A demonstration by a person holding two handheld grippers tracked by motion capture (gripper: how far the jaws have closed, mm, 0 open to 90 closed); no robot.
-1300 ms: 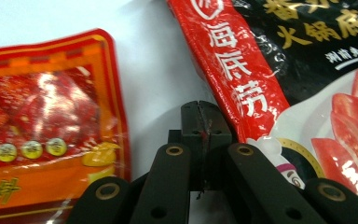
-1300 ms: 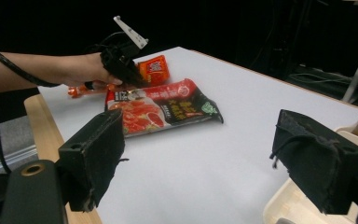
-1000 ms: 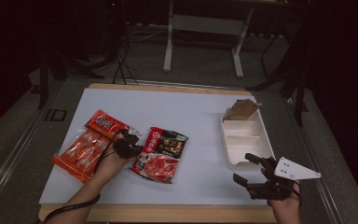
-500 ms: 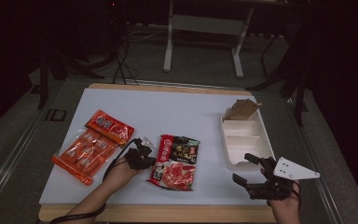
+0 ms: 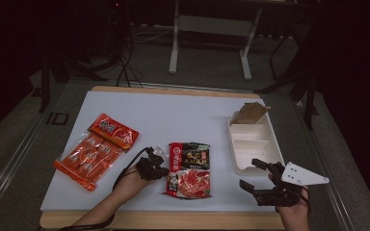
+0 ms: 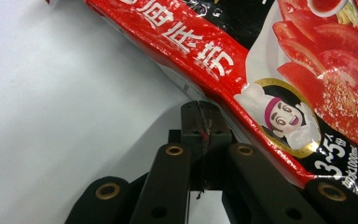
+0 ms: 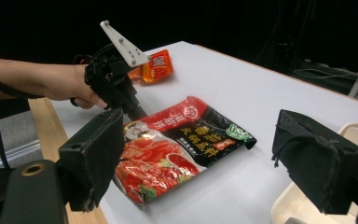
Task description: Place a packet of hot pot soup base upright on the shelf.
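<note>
Glossy red soup pouch (image 5: 189, 170) edge beside clenched left fingers (image 6: 200, 116), right fingers (image 7: 328, 172) released

High view above table (image 5: 183, 115), gripper views close, sharing soup packet (image 5: 189, 169).

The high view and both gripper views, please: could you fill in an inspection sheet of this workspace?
Surface: white tabletop, wooden edge.
Job's things: red-and-black printed food pouch lying flat.
Clutter: orange plastic sausage pack at left; white compartment tray at right, crumpled brown paper bag at its far end.
Grippers: left gripper shut, fingers at the pouch's edge; right gripper open, near the tray.
Cables: black cable trailing from the left gripper.
Surroundings: dark; metal stand legs behind.
</note>
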